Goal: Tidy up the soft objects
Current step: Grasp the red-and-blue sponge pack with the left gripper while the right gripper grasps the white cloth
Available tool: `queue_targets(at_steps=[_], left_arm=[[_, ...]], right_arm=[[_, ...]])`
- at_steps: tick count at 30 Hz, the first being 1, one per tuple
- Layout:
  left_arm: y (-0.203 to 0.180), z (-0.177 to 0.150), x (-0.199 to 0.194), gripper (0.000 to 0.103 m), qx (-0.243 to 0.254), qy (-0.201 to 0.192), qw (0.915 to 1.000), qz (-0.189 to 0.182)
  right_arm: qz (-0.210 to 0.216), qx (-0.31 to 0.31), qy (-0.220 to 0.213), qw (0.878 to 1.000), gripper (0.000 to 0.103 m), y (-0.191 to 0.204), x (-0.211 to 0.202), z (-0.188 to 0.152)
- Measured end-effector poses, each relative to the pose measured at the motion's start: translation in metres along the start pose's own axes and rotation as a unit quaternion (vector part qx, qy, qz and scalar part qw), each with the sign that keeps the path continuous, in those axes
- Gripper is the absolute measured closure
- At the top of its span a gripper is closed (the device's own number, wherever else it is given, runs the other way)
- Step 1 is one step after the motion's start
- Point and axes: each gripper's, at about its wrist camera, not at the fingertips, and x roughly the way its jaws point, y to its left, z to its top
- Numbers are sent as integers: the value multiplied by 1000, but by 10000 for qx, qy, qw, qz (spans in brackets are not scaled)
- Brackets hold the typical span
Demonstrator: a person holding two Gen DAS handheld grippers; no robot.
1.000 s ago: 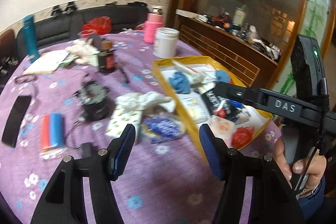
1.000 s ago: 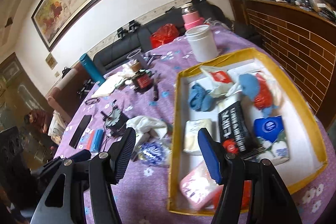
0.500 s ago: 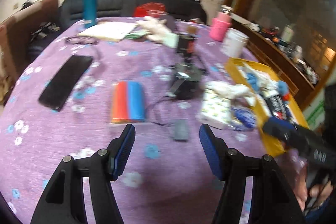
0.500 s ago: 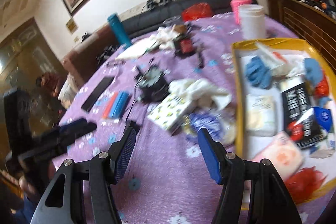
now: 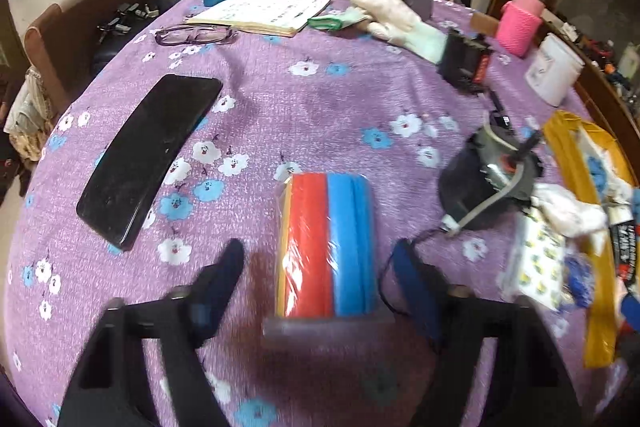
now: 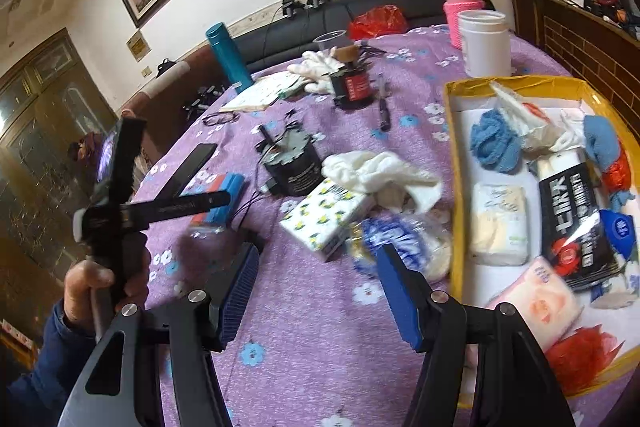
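Fingers of the left gripper (image 5: 318, 263) have just been closing but are spread either side of the plastic-wrapped pack of red, blue and yellow sponge strips (image 5: 326, 247), not pressing it; the pack lies flat on the purple flowered bench (image 5: 320, 99). The right gripper (image 6: 316, 287) hangs released, holding nothing. The pack looks light and squashy with slippery film, best pinched across its long sides. No writing on it is readable.

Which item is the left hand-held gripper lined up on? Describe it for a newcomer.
On the purple floral tablecloth, right of the black phone, lies a plastic-wrapped sponge pack, between the left hand-held gripper fingers. Only it has red and blue stripes.
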Motion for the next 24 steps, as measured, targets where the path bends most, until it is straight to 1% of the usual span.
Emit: queue_targets(at_steps=[1,2,6,9,11,12,15,16,17,20,21,22,23,24], left_arm=[[0,0,3,58,-4,12,10000,-23],[1,0,5,59,-23,6,10000,-68],[0,-2,3,62,36,-238,9997,31],[2,-1,-1,64,7,-353,9994,-30],[3,0,-4,64,35,-462,9989,-13],[3,0,-7,64,49,-542,9985,-6],[3,0,-15,64,76,-717,9974,-38],[3,-1,-17,64,74,-756,9971,-52],[3,-1,-18,64,79,-778,9969,-78],[3,0,-20,64,47,-818,9965,-177],[4,1,-19,64,13,-820,9964,-213],[4,1,-19,64,-3,-813,9964,-244],[6,1,-20,64,-16,-816,9963,-276],[7,2,-21,64,-43,-841,9960,-299]], right_arm=[[-46,7,-15,10000,37,-2,-1,3],[-112,0,-32,9999,37,-5,-1,8],[-511,-180,30,9985,35,-8,9,35],[-852,-305,240,9956,34,-10,33,59],[-986,-207,339,9943,34,-13,48,70],[-1010,-173,377,9940,34,-13,53,73],[-1307,-77,456,9903,34,-14,73,82],[-1550,-112,581,9861,33,-13,84,82],[-1694,-87,651,9834,33,-15,90,81],[-1745,162,842,9809,34,-28,107,77],[-1786,236,894,9796,43,-33,111,74],[-1760,280,918,9797,60,-37,114,73],[-1732,331,961,9796,71,-40,117,72],[-1712,404,921,9801,86,-43,116,71]])
